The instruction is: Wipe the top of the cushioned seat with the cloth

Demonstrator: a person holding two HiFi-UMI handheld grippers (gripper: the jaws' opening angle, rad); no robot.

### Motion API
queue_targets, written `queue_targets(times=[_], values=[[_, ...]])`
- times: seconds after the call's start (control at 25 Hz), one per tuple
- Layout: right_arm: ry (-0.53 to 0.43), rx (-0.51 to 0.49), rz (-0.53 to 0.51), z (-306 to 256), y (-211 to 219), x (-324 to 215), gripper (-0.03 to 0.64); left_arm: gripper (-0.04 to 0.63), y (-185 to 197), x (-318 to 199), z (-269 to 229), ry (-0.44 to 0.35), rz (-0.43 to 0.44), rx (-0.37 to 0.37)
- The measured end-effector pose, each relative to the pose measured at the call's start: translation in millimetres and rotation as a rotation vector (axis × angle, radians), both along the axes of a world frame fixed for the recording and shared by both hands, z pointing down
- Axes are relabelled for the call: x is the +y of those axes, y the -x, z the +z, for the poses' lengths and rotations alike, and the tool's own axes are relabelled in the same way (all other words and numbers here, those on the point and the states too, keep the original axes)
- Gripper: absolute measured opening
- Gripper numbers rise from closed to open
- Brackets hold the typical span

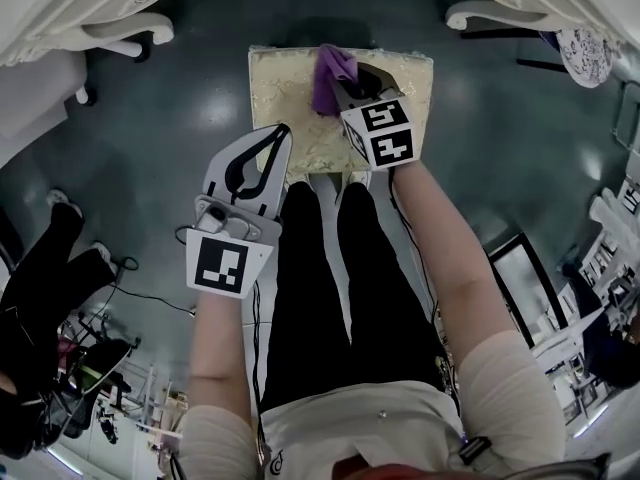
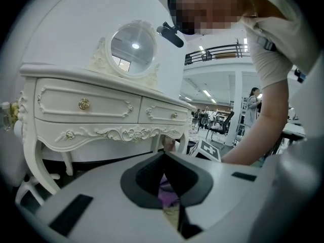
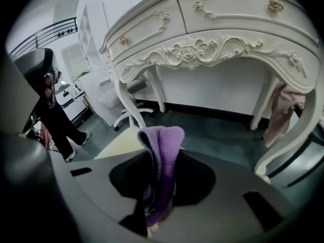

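Note:
The cushioned seat (image 1: pixel 290 93) is a cream, patterned square on the dark floor ahead of my knees. My right gripper (image 1: pixel 346 80) hangs over its far middle, shut on a folded purple cloth (image 1: pixel 333 73). In the right gripper view the cloth (image 3: pixel 164 151) stands up between the jaws, with a strip of the seat (image 3: pixel 119 145) behind it. My left gripper (image 1: pixel 282 130) is shut and holds nothing; its tips are over the seat's near-left part. In the left gripper view the left gripper (image 2: pixel 163 155) points toward the cloth (image 2: pixel 167 190), which shows through the gap below its tips.
A white carved dressing table (image 2: pixel 91 105) with a round mirror (image 2: pixel 132 47) stands just beyond the seat; its legs (image 1: pixel 125 33) flank the seat. My legs in black trousers (image 1: pixel 330 288) are close to the seat's near edge. A person in black (image 1: pixel 45 268) stands at the left.

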State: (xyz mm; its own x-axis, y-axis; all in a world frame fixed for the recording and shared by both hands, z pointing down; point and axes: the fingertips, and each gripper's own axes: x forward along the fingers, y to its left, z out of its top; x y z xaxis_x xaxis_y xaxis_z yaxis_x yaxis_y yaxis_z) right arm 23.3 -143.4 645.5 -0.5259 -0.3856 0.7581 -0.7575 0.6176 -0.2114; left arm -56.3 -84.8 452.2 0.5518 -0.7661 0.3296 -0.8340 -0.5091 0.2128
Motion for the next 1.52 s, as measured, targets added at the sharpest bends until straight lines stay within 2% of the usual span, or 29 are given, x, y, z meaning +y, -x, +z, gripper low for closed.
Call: queue_targets(times=[0.28,0.48,0.84,1.04,1.28,1.52], values=[[0.021,0.007,-0.003,2,-46,-8,0.097,0.014,-52,-3,8,0.011,-0.021,0.017],[0.025,0.006,0.000,1,-80,-12,0.097,0.014,-87,-3,18,0.015,0.010,-0.001],[0.024,0.032,0.033,2,-140,-15,0.097,0.014,-125,-10,23,0.020,-0.003,0.024],[0.029,0.084,0.094,5,-175,-14,0.095,0.014,-136,-5,23,0.027,0.006,0.028],[0.008,0.275,0.147,-2,-212,-13,0.091,0.014,-136,2,11,0.015,0.022,0.031],[0.015,0.202,0.196,-40,-183,12,0.091,0.014,-117,15,-2,0.013,0.039,0.065]])
